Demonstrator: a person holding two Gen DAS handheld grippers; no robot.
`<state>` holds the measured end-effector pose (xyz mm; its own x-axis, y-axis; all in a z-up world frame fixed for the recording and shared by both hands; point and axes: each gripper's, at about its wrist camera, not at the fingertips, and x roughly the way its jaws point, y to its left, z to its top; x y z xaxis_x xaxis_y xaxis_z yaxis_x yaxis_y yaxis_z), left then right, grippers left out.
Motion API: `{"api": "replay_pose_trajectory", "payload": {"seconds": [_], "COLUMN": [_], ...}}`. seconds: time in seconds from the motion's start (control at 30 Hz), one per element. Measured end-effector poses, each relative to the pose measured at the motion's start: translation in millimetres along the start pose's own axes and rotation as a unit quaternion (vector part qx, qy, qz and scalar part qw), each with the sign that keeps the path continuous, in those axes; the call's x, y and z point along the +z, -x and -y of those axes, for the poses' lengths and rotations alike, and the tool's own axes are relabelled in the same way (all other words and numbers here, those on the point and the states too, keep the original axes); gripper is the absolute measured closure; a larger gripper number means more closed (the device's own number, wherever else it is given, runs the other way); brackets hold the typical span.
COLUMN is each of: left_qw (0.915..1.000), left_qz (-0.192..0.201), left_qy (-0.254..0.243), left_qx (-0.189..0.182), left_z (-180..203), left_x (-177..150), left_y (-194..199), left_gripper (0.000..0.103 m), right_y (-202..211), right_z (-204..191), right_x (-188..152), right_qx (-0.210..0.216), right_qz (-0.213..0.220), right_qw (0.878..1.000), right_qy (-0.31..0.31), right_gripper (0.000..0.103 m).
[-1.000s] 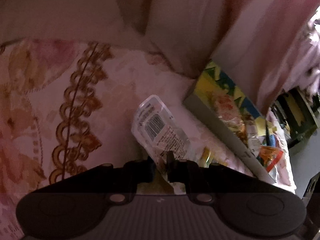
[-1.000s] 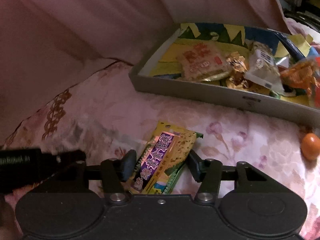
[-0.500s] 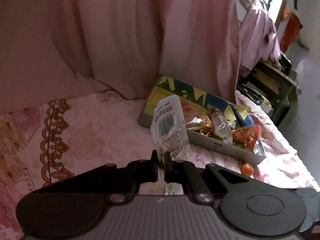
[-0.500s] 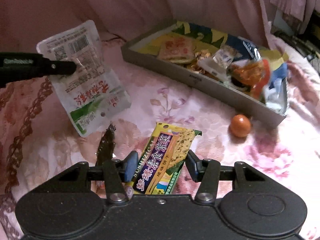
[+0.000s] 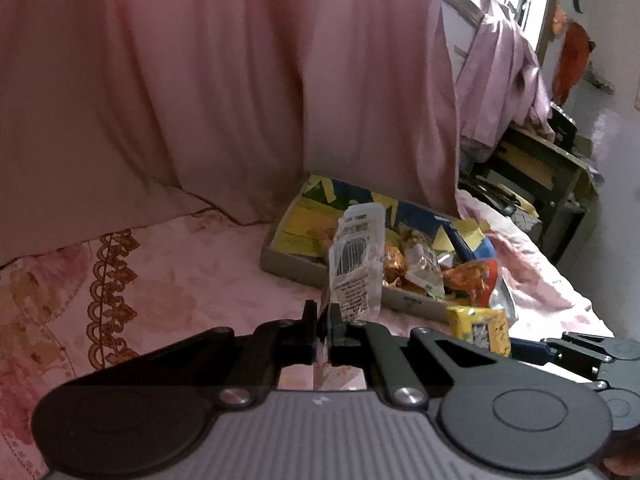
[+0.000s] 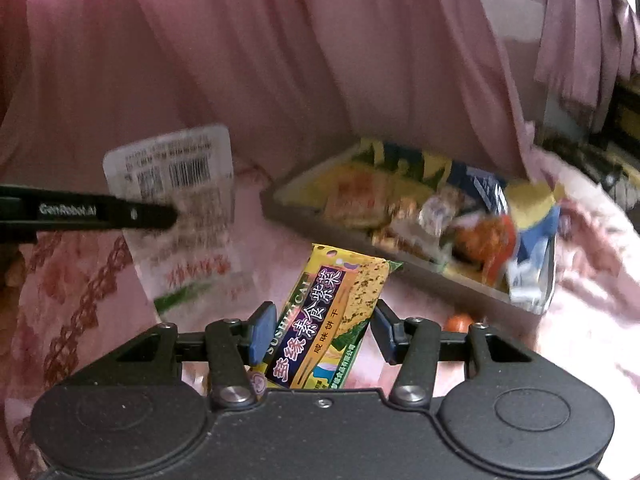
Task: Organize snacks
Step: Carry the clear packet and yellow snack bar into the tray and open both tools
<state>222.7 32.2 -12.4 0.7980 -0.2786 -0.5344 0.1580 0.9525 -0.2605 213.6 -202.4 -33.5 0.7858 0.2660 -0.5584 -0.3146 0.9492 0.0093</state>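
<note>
Left gripper (image 5: 325, 312): fingers clamped on the lower edge of a clear barcode packet (image 5: 356, 264), held upright above the bed (image 5: 180, 280), before the snack tray (image 5: 288, 266).
Right gripper (image 6: 322, 330): fingers closed against both sides of a yellow biscuit pack (image 6: 324, 320), which projects forward between them, tilted toward the tray.

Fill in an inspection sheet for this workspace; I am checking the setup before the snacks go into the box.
Surface: pink floral bedspread.
Job's things: clear barcoded snack packet and yellow biscuit packet, both lifted; grey box holding assorted snacks.
Clutter: small orange ball beside the box.
Grippers: left tool shut on the clear packet; right tool clamps the biscuit packet.
Cables: nothing seen.
Surroundings: pink curtain, dark shelf.
</note>
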Motion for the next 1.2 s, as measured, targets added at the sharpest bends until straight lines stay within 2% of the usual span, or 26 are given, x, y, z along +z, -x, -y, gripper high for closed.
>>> {"api": "replay_pose_trajectory", "payload": {"seconds": [0.1,0.23,0.43,0.53,0.7,0.87,1.2], "left_qw": [0.9998,0.9991,0.9979,0.9978,0.9986,0.9989,0.9982], "left_qz": [0.013,0.032,0.054,0.051,0.017,-0.025,-0.058], "left_qy": [-0.014,-0.024,-0.021,-0.024,-0.030,-0.024,-0.015], "left_qx": [-0.001,-0.010,-0.029,-0.036,-0.041,-0.030,0.000], "left_z": [8.3,24.5,52.9,66.8,84.4,89.2,83.0], "left_x": [18.0,53.9,101.3,114.1,123.4,119.8,105.5], "left_y": [-0.5,-12.9,-57.2,-87.5,-137.8,-178.6,-209.0], "left_gripper": [0.100,0.100,0.100,0.100,0.100,0.100,0.100], "right_y": [-2.0,-9.1,-21.9,-33.3,-61.3,-86.3,-108.8], "right_z": [11.7,38.8,79.7,91.7,96.6,98.1,90.8], "right_x": [5.1,11.3,26.2,31.8,39.0,34.1,19.9], "right_qx": [0.004,-0.013,-0.073,-0.084,-0.108,-0.124,-0.143], "right_qz": [0.029,0.051,0.107,0.121,0.128,0.106,0.086], "right_qw": [0.999,0.998,0.989,0.986,0.985,0.986,0.986], "right_qy": [-0.013,-0.044,-0.067,-0.077,-0.050,-0.043,-0.017], "right_gripper": [0.049,0.049,0.049,0.049,0.049,0.049,0.049]}}
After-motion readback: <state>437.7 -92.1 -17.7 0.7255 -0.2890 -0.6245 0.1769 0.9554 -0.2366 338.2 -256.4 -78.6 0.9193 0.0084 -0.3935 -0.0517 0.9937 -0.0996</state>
